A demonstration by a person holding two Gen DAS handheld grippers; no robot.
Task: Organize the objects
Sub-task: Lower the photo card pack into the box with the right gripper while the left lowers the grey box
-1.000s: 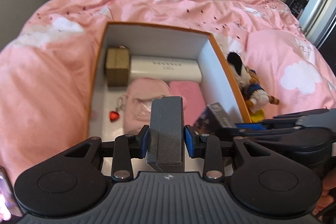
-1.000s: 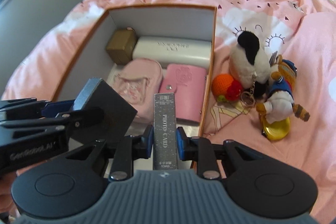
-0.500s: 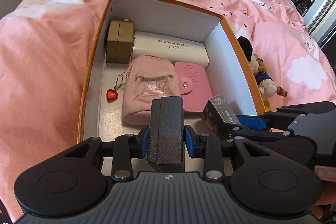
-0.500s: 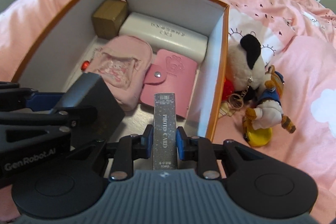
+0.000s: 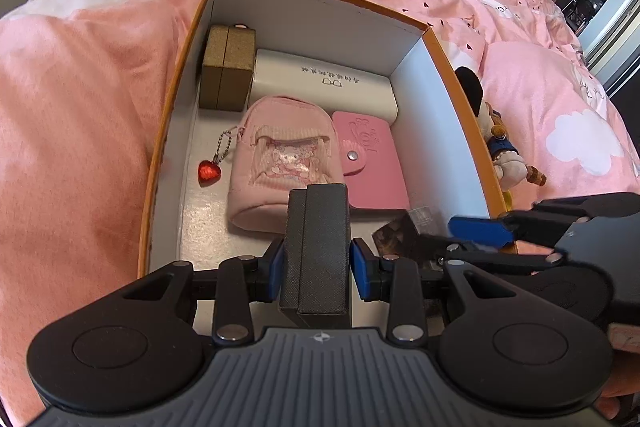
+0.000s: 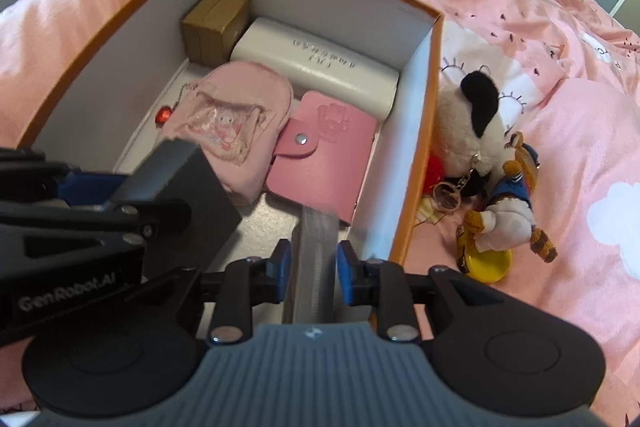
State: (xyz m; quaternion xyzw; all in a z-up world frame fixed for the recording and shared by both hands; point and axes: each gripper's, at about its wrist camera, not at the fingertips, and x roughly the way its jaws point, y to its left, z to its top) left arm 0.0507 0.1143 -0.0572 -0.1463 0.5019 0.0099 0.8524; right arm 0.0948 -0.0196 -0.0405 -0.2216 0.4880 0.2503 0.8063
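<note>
- Left gripper (image 5: pixel 316 265) jaws clamped on the dark box (image 5: pixel 316 247), long axis pointing up-frame into the orange box (image 5: pixel 456 67).
- Right gripper (image 6: pixel 312 265) jaws have just been opening; the photo-card pack (image 6: pixel 314 259) stands between them, above the bare floor at lower centre.

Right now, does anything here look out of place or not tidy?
Yes. The plush toys lie in a heap on the pink bedspread, against the outside of the orange box, while the other things sit tidily inside.
</note>
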